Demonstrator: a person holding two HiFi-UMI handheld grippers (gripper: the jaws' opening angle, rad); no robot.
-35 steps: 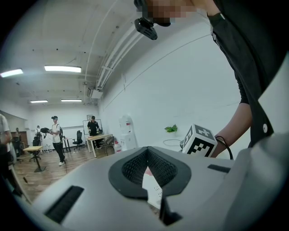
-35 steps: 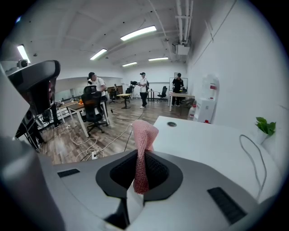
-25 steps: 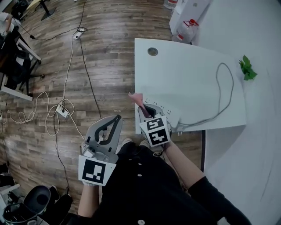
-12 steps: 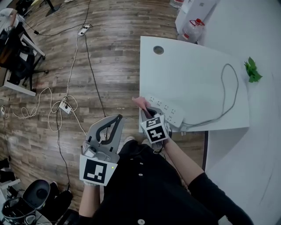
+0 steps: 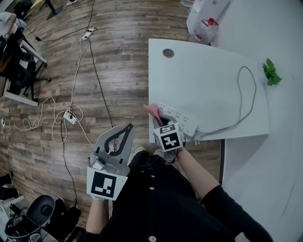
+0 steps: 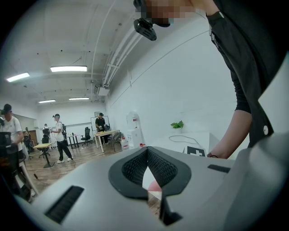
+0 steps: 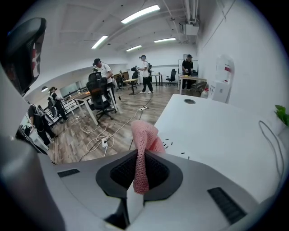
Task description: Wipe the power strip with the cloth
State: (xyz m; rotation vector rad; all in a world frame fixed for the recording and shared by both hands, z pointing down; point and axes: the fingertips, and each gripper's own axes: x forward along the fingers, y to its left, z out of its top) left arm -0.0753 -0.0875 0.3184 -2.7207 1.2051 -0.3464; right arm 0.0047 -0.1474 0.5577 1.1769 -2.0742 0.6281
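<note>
- Power strip (image 5: pixel 177 119) lies white along the near left corner of the table (image 5: pixel 208 75). We'd get the cloth (image 5: pixel 151 110) down flat on it and drag lengthwise, left end to right, with light pressure.
- Left tongs (image 5: pixel 124 130) hang clenched on nothing over the wooden floor, well apart from the table; they could pin the strip.
- Right tongs (image 5: pixel 161 124) grip the pink cloth at the strip's left end, forearm reaching forward from our body.

Wood-plank floor (image 5: pixel 123 47); white wall right (image 7: pixel 239 49); ceiling strip lights (image 7: pixel 140 13); black office chair far left (image 7: pixel 100 92); white counter (image 5: pixel 203 80)
</note>
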